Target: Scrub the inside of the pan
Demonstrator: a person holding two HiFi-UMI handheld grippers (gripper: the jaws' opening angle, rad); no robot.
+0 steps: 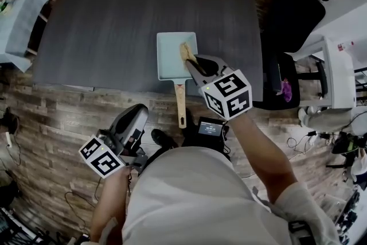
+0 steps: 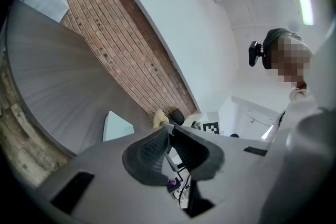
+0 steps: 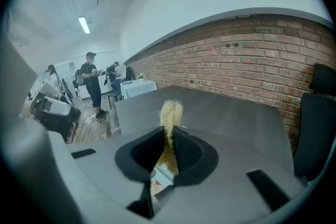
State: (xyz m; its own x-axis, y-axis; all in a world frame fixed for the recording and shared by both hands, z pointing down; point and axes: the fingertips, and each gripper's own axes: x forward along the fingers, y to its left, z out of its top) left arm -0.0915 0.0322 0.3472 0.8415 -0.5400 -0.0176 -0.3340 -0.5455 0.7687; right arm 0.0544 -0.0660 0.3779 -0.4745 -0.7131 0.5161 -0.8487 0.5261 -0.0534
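A light blue square pan (image 1: 172, 54) with a wooden handle (image 1: 181, 103) lies on the dark grey table (image 1: 114, 20), handle toward me. My right gripper (image 1: 190, 61) hovers over the pan's right side, shut on a yellow scrub pad (image 1: 185, 50). In the right gripper view the pad (image 3: 170, 113) sticks out past the closed jaws of the right gripper (image 3: 169, 136). My left gripper (image 1: 139, 112) hangs off the table's near edge, left of the handle, shut with nothing in it. The left gripper view shows the left gripper (image 2: 169, 132) with its jaws together, and the pan (image 2: 116, 126) beyond.
A black office chair (image 1: 298, 8) stands at the table's right, with a white desk (image 1: 338, 72) beyond it. A small table with a pale cloth (image 1: 20, 20) is at the far left. A brick wall (image 3: 252, 65) runs behind. People stand in the distance (image 3: 93, 84).
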